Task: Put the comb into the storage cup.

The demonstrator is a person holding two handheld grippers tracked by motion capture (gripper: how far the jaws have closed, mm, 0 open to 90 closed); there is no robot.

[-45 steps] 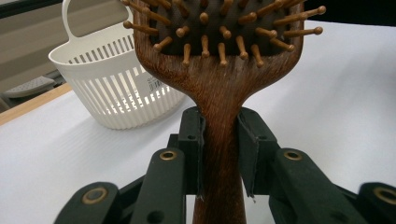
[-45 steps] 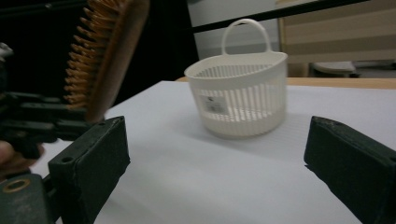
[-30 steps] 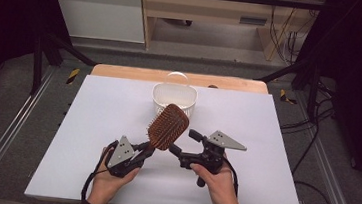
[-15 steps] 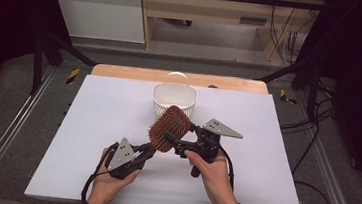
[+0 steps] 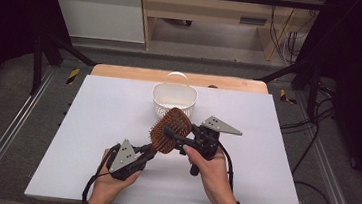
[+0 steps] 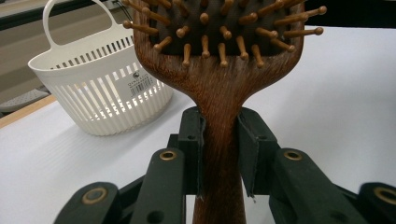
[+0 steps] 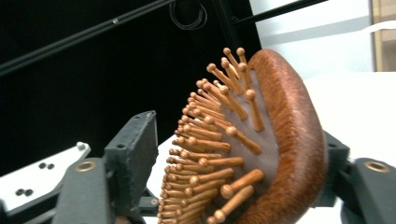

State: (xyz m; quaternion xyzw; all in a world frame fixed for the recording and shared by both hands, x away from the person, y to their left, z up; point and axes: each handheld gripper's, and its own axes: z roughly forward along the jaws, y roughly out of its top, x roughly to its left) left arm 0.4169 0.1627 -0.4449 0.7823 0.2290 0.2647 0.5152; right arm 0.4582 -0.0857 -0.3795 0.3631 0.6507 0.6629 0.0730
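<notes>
A wooden hairbrush (image 5: pixel 171 127) with peg bristles is held tilted above the white table. My left gripper (image 5: pixel 150 152) is shut on its handle (image 6: pixel 219 154), both pads pressing the neck just below the head. My right gripper (image 5: pixel 171 136) comes in from the right and straddles the brush head (image 7: pixel 285 135). Its jaws have just been closing with the head between them. One jaw sits behind the brush's back. The other stands a little off the bristle tips (image 7: pixel 187 140), so I see no squeeze.
A white slatted basket (image 5: pixel 162 94) with a hoop handle stands just behind the brush, and shows again in the left gripper view (image 6: pixel 107 93). The white table top (image 5: pixel 92 118) lies open on both sides. A metal frame rail (image 5: pixel 10 131) runs along the left.
The right gripper has moved left and slightly up from beside the brush until its jaws enclose the brush head, and they have narrowed. The left gripper and brush have stayed put.
</notes>
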